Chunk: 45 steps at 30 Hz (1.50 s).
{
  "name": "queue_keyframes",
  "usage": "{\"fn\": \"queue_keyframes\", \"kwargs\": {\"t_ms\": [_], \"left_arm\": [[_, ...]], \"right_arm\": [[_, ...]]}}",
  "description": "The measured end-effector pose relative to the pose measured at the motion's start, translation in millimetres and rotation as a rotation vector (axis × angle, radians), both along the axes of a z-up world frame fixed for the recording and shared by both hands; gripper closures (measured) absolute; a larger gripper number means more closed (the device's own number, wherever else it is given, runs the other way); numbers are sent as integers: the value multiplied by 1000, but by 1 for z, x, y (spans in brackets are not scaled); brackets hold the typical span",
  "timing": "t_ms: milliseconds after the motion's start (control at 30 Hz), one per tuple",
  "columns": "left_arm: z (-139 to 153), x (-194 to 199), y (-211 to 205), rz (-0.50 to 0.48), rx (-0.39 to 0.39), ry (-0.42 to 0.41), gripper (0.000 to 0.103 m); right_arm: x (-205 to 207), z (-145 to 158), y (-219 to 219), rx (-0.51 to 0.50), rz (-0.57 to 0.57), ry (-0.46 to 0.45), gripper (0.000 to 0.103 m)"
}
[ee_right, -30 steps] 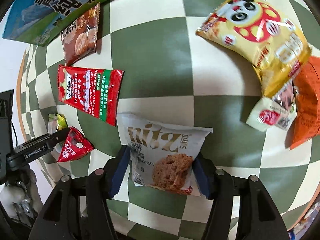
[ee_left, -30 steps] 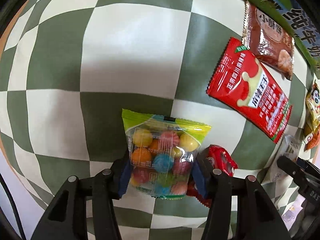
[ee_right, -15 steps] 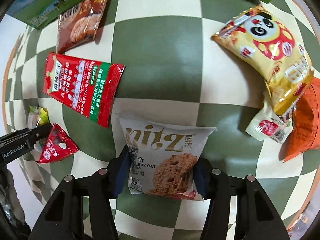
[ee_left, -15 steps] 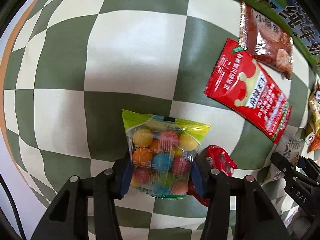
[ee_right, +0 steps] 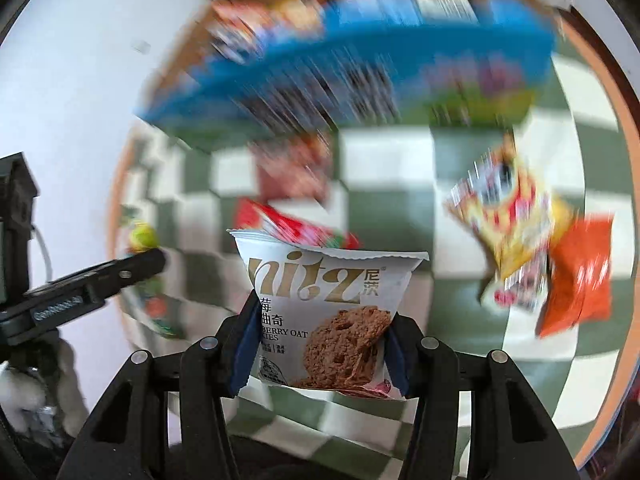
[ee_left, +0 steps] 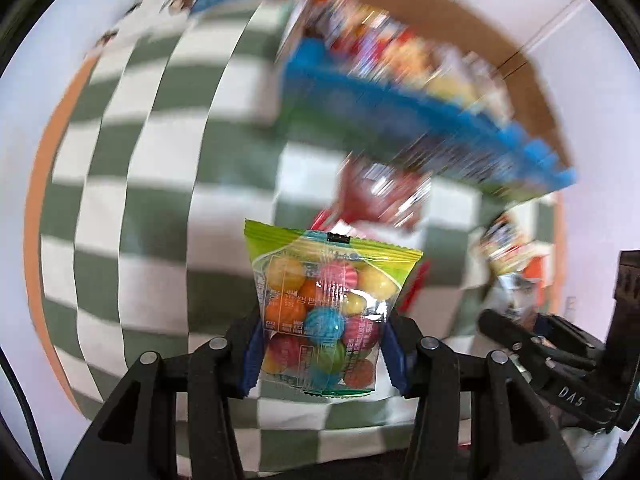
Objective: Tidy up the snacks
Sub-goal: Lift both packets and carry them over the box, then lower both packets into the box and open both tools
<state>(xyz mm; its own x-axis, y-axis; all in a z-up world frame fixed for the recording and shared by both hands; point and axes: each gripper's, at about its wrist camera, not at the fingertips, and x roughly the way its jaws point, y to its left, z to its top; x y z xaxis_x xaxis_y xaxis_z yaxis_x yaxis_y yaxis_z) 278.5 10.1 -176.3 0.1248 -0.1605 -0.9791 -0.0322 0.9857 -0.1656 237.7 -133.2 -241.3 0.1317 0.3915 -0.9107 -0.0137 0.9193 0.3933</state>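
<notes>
In the left wrist view, the left hand-held gripper (ee_left: 322, 350) pinches a clear bag of coloured candy balls (ee_left: 323, 310) by its two side edges, blue pads pressed into the film; the bag stands up out of the jaws with its long axis running away from the camera, green top seal farthest. It hangs clear of the checked desk (ee_left: 132, 184). Ahead and to the upper right, well apart from the bag, sits the blurred blue-fronted cardboard box (ee_left: 420, 80), open and already showing mixed packets, which I judge to be where the snack goes. In the right wrist view, the right hand-held gripper (ee_right: 318, 354) has its jaws closing on a white oat cookie packet (ee_right: 326, 312), pads squeezing both sides so the lower part bows; the packet also points away, sealed top farthest, lifted off the desk. The box lies straight ahead and above here, slightly left. Loose packets remain on the desk, a yellow snack bag (ee_right: 516, 216) and an orange packet (ee_right: 580, 276) to the right. Neither hand looks clearly nearer the box; both need to carry forward over its front wall.
</notes>
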Motion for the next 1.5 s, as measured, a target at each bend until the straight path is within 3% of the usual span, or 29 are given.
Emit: {"fn": "queue_keyframes", "kwargs": {"t_ms": [133, 300, 433, 567, 833, 900, 933, 1000, 1233, 1500], "left_arm": [[50, 47, -9, -34, -52, -70, 56], [74, 116, -15, -63, -16, -95, 56], [53, 168, -14, -42, -1, 3, 56], [21, 202, -13, -37, 57, 90, 56], [-16, 210, -12, -34, 91, 154, 55], [-26, 211, -9, -29, 97, 182, 55], [-30, 210, -8, -25, 91, 191, 54], [-32, 208, -7, -19, 75, 190, 50], [-27, 201, -7, -17, 74, 148, 48], [-9, 177, -9, -5, 73, 39, 44]], "right_arm": [[48, 63, -11, 73, 9, -115, 47], [106, 107, -7, 48, 13, -237, 47], [161, 96, -4, 18, -3, -239, 47], [192, 66, 0, -6, -17, -180, 47], [210, 17, 10, 32, -12, -81, 46], [211, 2, 13, 44, 0, -20, 37], [212, -2, 14, 41, 6, -6, 25], [211, -6, 14, 20, 18, -7, 21], [207, -7, 2, -14, -3, -1, 21], [189, 16, -21, -120, -31, -82, 21]]}}
